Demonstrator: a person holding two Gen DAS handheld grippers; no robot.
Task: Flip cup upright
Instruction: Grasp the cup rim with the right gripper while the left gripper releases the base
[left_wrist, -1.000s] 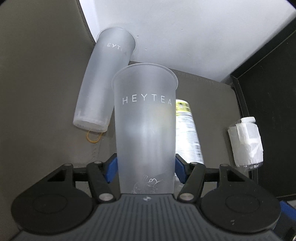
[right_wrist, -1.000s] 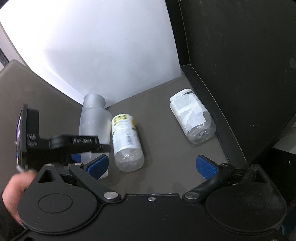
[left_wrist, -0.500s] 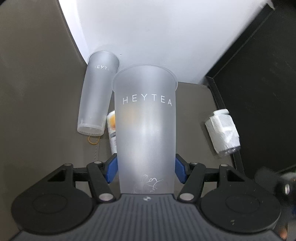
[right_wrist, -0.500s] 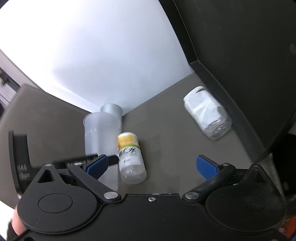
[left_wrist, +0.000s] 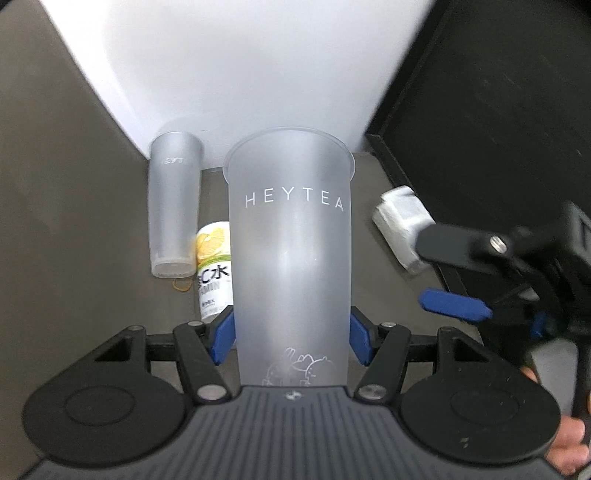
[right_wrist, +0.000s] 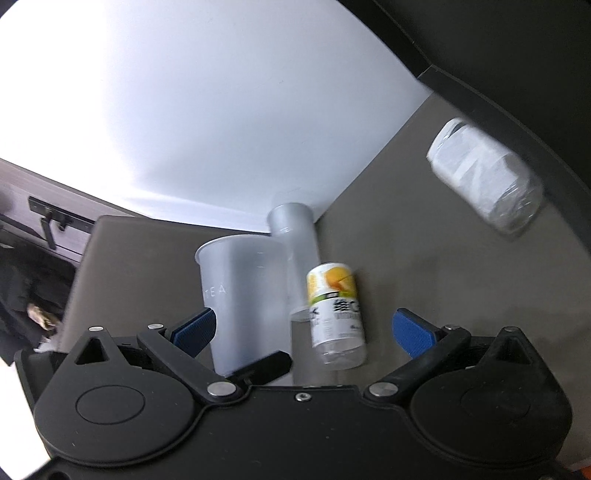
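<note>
Frosted plastic fills the middle of the left wrist view: the HEYTEA cup (left_wrist: 290, 254) stands mouth-up between the blue pads (left_wrist: 221, 338) of the left gripper (left_wrist: 290, 338), which press on its lower wall from both sides, closed onto it. Behind it to the left, a second frosted cup (left_wrist: 173, 206) lies on its side on the brown table (left_wrist: 92, 258), its base toward the camera. Just beside that cup lies a small bottle with a lemon label (left_wrist: 214, 269), partly hidden by the held cup, and a rubber band (left_wrist: 181, 284) sits near the lying cup's base. To the right, a jar wrapped in white tape (left_wrist: 400, 221) lies near the black wall (left_wrist: 498, 129), and the right gripper shows at the frame's right edge, blurred. From the right wrist view, the right gripper (right_wrist: 303, 330) is spread wide with nothing between its blue pads (right_wrist: 415, 334). The HEYTEA cup (right_wrist: 243, 291) stands upright at centre left with the left gripper's finger across its base; the second frosted cup (right_wrist: 295, 240) lies behind it, the lemon-label bottle (right_wrist: 336, 314) beside it, and the taped jar (right_wrist: 484, 184), blurred, lies far right.
</note>
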